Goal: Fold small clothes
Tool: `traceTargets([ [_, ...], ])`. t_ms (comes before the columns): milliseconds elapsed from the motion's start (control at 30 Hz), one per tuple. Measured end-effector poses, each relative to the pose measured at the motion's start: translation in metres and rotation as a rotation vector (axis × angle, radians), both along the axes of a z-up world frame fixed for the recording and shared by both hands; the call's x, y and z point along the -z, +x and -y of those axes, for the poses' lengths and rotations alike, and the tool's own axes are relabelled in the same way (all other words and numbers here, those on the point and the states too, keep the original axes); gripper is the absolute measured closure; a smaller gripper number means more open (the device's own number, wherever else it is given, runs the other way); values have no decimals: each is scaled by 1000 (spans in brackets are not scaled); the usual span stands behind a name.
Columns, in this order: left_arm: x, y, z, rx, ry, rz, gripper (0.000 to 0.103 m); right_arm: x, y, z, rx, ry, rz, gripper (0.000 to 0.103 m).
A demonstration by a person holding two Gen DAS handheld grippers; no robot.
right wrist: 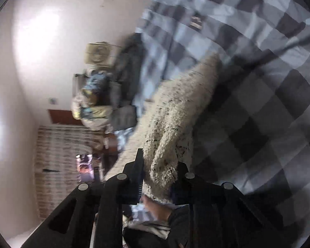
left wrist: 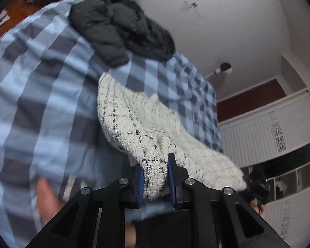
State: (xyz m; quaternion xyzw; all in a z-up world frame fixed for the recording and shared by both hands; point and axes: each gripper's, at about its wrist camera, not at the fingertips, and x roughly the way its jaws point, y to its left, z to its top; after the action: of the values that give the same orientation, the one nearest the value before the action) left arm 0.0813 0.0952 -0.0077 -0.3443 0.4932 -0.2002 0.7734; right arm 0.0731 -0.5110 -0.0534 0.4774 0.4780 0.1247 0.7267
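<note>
A cream knitted garment (left wrist: 146,128) flecked with black threads is hanging lifted off the checked bedsheet (left wrist: 41,86), stretched between the two hand-held tools. In the left wrist view, one bunched edge of it is sitting pinched between the blue pads of the left gripper (left wrist: 156,183), whose jaws are standing narrow and clamping the knit; the rest of the cloth is fanning out up and to the right, its far end reaching toward a dark shape at the lower right that is too blurred to identify.

In the right wrist view, the same cream garment (right wrist: 175,111) is running from the middle of the sheet down into the right gripper (right wrist: 157,177), whose jaws are likewise standing narrow with a thick fold of the knit squeezed between them.

Beyond the garment, a dark grey piece of clothing (left wrist: 117,26) is lying crumpled on the blue-and-grey checked bedsheet (right wrist: 248,103), near its far edge. Past that edge, a white wall (left wrist: 227,20) is showing, and a mounted lamp (left wrist: 223,69) is sticking out from it. Both views are smeared by motion blur.
</note>
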Motion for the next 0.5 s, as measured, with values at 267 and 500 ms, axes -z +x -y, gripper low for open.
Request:
traceTargets([
  [267, 56, -23, -4, 12, 10, -153, 86, 29, -11, -9, 18, -8, -84, 96],
  [500, 87, 57, 10, -93, -20, -157, 85, 37, 51, -30, 69, -123, -101, 97],
])
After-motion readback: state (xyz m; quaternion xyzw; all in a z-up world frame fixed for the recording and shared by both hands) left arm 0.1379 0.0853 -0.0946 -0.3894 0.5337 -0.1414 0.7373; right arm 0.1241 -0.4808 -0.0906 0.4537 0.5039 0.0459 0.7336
